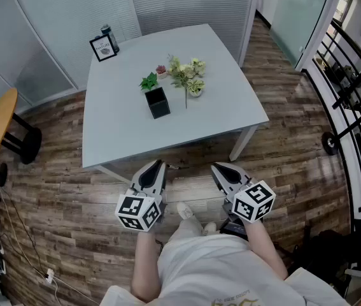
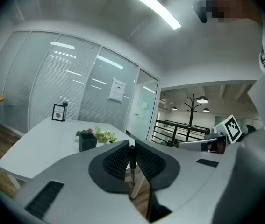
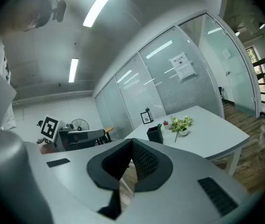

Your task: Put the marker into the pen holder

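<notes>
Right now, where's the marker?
In the left gripper view, the marker is pinched between the left gripper's jaws, short of the white table; the black pen holder stands beyond, beside the flowers.

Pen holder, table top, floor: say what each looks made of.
The pen holder is a matte black square box, probably plastic or leatherette; too small to tell. The table top is smooth, pale grey, low-sheen, likely laminate or painted board. The floor shows brown planks with grain and light glare: wood or wood-look laminate.
</notes>
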Motion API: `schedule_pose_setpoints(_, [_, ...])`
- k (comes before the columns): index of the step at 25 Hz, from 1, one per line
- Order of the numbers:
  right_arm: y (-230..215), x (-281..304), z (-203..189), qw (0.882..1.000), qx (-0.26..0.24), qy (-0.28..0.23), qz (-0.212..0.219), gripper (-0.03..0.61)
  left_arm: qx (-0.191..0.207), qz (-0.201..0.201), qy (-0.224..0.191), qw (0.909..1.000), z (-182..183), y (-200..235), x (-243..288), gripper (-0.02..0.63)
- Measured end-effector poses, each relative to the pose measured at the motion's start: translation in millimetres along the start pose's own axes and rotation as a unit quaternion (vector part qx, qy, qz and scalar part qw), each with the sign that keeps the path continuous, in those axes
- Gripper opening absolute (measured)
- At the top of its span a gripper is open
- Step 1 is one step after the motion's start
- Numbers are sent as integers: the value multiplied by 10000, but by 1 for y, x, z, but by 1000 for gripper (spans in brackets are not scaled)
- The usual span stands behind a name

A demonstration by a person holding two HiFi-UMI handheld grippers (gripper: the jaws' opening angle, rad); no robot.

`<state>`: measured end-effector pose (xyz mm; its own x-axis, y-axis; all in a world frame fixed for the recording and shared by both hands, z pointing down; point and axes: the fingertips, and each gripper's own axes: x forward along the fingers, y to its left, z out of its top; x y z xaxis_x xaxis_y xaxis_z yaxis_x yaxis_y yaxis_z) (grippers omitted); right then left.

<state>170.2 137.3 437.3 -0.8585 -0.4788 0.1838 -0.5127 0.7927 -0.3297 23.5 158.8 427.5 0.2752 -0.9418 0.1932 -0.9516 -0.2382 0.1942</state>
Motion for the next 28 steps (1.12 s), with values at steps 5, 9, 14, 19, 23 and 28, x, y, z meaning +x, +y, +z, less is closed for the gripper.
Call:
schedule_pose_setpoints(5, [9,-5,1,10000,-26,-48,43,17,33,7,-61,10000,5,-5,-9,43])
schedule_pose_setpoints(9, [15,-13,-3,10000,-44,-36,79,17,9,38,-45,10000,1,-11,-19,43])
schedule_pose_setpoints(14, [17,-18,2,9998,-43,-136,105,17,42,85,-54,9999,4,-16,-28,43])
schedule_pose_setpoints(19, [20,-8,-2,9998,109,-94,136,17,15,191,10,9998,1,-7,-35,43])
schedule_pose_setpoints(23, [14,5,-6,9998,135,6,136,17,-15,216,38,9998,0,4,-29,43])
schedule_pose_setpoints(28, [-3,34,-3,9998,198,63,17,17,26,195,95,9998,5,34,-5,43])
